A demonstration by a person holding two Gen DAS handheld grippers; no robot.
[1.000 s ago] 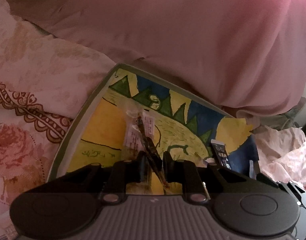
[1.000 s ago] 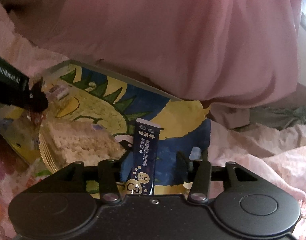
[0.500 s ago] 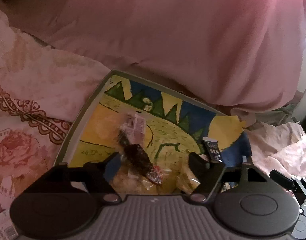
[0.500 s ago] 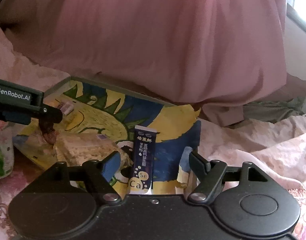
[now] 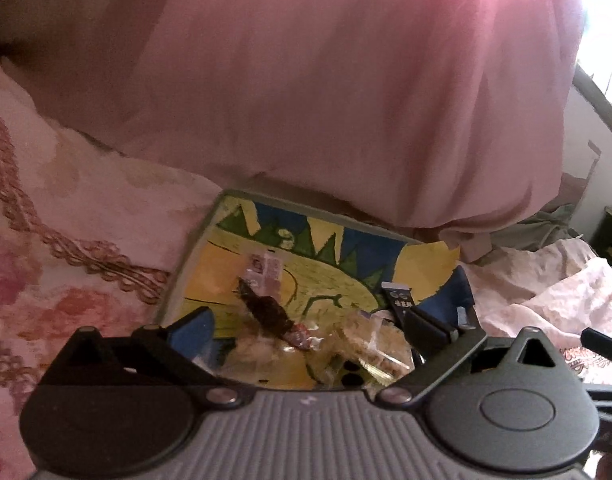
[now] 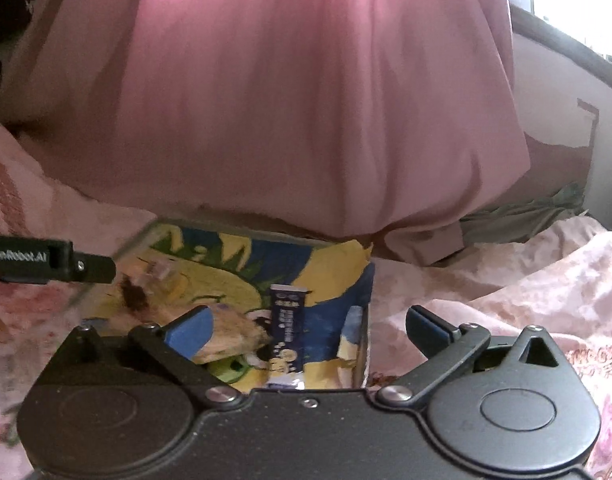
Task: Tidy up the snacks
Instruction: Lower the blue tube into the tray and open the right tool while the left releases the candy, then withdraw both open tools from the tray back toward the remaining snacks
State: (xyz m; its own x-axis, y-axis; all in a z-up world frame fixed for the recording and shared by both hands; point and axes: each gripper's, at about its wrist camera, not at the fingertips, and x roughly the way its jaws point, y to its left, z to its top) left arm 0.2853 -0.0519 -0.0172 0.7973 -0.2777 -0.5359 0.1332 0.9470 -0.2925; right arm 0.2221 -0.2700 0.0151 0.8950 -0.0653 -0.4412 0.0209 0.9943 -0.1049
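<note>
A painted board (image 5: 334,256) with a yellow, green and blue picture lies on the bed. On it lie a dark snack in clear wrap (image 5: 268,312), pale cakes in clear wrap (image 5: 370,340) and a dark blue sachet (image 5: 402,300). My left gripper (image 5: 310,326) is open and empty, just above the dark snack. In the right wrist view my right gripper (image 6: 306,326) is open and empty over the board (image 6: 330,272), with the blue sachet (image 6: 287,324) between its fingers and a cake (image 6: 230,336) by the left finger. The left gripper's finger (image 6: 50,262) shows at the left.
A big pink pillow (image 5: 346,92) rises behind the board. Pink floral bedding (image 5: 66,216) lies to the left and crumpled floral sheets (image 5: 546,288) to the right. A window glares at the top right.
My left gripper opened and let the dark wrapped snack drop onto the board. Both grippers drew back and up. The right gripper opened wider around the blue sachet.
</note>
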